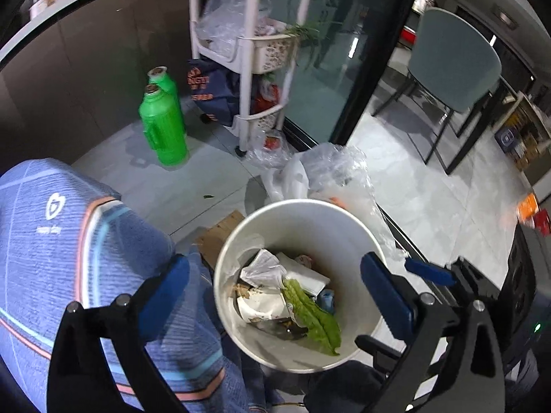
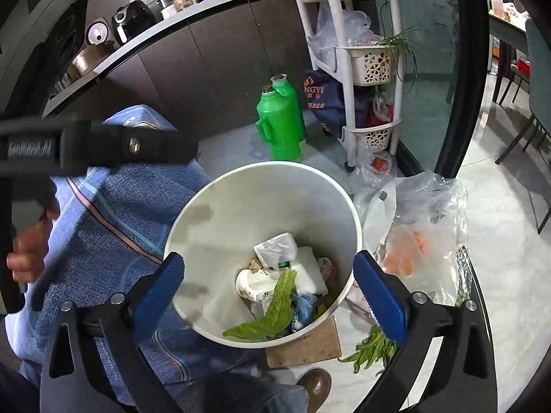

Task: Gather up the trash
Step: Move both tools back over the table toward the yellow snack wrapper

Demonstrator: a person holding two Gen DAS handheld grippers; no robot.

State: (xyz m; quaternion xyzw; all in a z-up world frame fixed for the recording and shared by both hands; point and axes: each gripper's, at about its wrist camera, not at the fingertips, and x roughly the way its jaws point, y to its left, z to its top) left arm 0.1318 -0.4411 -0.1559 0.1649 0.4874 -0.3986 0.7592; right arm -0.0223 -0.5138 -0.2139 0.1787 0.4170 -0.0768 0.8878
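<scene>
Above white bin (image 1: 303,216) | lettuce leaf (image 2: 275,306) inside | both grippers' fingers spread

Both views were evenly lit by soft indoor light, with glare on the pale floor tiles (image 1: 430,206) far right of the claws. Fisheye bending curved the counter edge (image 2: 165,38) above and blackened the corners. The near sleeve (image 1: 69,241) was blurred; shadows lay faint inside the white bin (image 2: 241,213)

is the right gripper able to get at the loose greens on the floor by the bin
Probably yes: the right gripper is open and empty, and the greens lie uncovered on the floor beside the white bin, just under its right finger.
</scene>
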